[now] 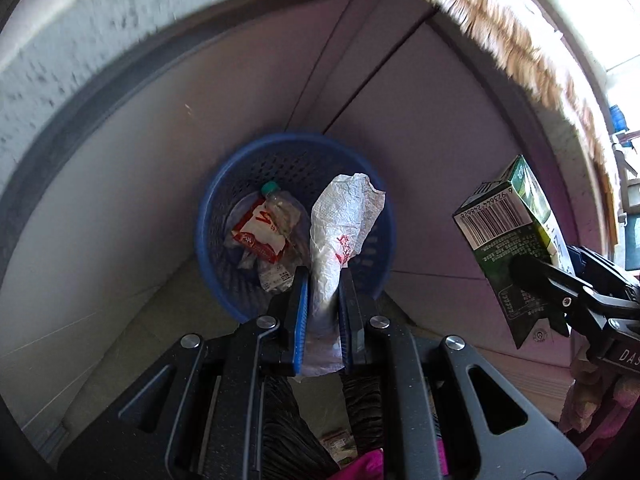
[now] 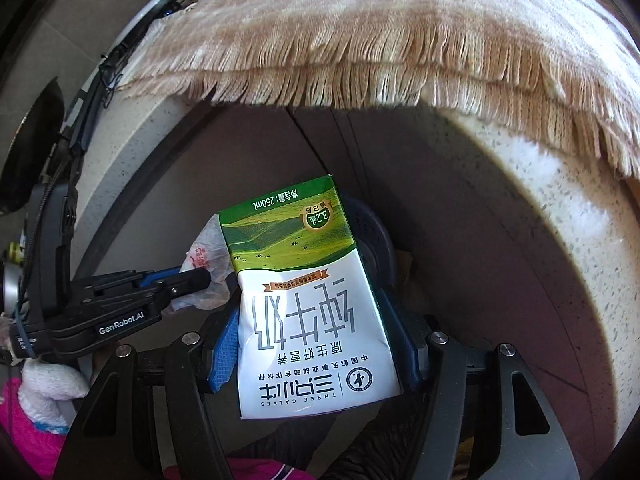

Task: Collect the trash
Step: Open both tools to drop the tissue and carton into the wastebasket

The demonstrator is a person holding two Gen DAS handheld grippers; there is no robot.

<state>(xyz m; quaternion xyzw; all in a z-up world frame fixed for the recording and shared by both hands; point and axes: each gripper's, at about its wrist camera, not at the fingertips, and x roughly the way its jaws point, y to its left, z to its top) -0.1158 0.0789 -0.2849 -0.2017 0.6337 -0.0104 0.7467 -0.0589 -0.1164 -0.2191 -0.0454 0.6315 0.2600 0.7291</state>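
Observation:
My left gripper [image 1: 323, 280] is shut on a crumpled white plastic bag [image 1: 340, 224] with red print and holds it over a blue perforated trash basket [image 1: 224, 200] on the floor. The basket holds a red-and-white wrapper [image 1: 260, 236] and a crushed clear bottle [image 1: 282, 210] with a green cap. My right gripper [image 2: 314, 316] is shut on a green-and-white milk carton [image 2: 304, 300], held upside down. The carton [image 1: 508, 232] shows right of the basket in the left wrist view. The left gripper [image 2: 200, 278] and bag [image 2: 208, 252] show left of the carton in the right wrist view.
A speckled stone counter edge [image 2: 560, 216] arches overhead, covered by a beige fringed cloth [image 2: 360, 48]. Grey-purple cabinet doors [image 1: 420, 112] stand behind the basket. The basket's rim [image 2: 380, 236] shows behind the carton.

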